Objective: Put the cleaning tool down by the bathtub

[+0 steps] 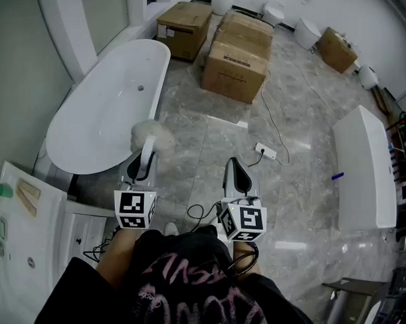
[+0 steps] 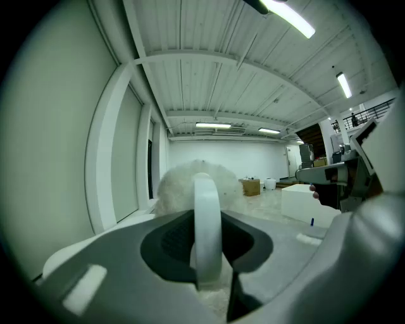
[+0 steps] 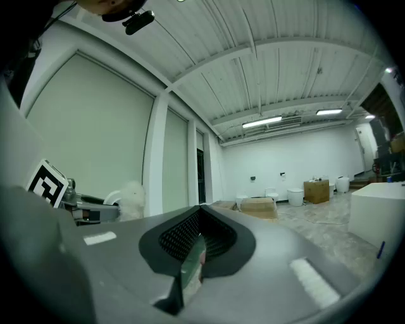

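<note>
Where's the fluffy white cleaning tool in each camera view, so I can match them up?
Head view: left of centre, cleaning tool in the left gripper, beside the bathtub rim.
Left gripper view: centre, handle clamped between the jaws.
Right gripper view: far left, fluffy head only.
Shared landmark: the cardboard boxes.

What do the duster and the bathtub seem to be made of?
Duster: the head looks like soft white fluff with fuzzy edges; the handle is smooth and white, probably plastic. Bathtub: smooth glossy white, perhaps acrylic or ceramic; the look leaves it open.
</note>
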{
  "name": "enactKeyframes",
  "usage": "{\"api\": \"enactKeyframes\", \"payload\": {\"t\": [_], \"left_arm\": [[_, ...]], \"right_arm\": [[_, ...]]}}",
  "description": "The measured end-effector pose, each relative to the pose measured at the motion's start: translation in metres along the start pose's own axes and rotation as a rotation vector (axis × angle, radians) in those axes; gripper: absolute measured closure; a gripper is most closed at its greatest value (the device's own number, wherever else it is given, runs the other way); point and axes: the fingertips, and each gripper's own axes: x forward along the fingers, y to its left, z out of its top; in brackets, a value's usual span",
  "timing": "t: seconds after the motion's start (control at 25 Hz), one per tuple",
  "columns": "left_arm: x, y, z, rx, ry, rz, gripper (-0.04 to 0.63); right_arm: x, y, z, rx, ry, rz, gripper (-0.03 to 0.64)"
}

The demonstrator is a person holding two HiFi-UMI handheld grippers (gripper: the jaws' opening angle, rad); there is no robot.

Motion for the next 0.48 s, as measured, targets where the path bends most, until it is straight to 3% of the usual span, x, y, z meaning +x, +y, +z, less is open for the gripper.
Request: {"api": "enactKeyframes", "payload": {"t": [0.48], "left_arm": [[0.0023, 0.0034, -0.004, 0.002, 0.008, -0.018, 0.519]], "right_arm": [[0.0068, 0.0051, -0.0018, -0.034, 0.012, 0.01, 0.606]]}}
